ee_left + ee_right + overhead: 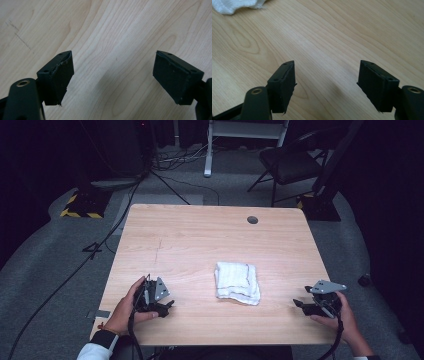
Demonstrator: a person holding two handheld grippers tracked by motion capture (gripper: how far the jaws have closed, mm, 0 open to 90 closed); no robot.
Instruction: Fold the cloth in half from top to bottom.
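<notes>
Lying a little right of the middle of the bench (pixel 190 240), toward the person's side, is a folded white towel (pixel 237 282) with a thin dark stripe. Bare wood surrounds it on all sides. The left tongs (pixel 169 306) rest near the front-left edge, held in the left hand (pixel 127 306), jaws spread wide with only wood grain between them. The right tongs (pixel 299 304) sit near the front-right edge in the right hand (pixel 340 312), jaws likewise apart and empty. Both point inward toward the towel, each well apart from it. In the right gripper view a corner of the towel shows at top left.

A small round grommet hole (pixel 252 220) sits near the far edge. Beyond the bench lie grey carpet (pixel 55 265) and trailing cables (pixel 75 270) at left, with a folding chair (pixel 290 162) and a white frame leg (pixel 209 147) in a dim room.
</notes>
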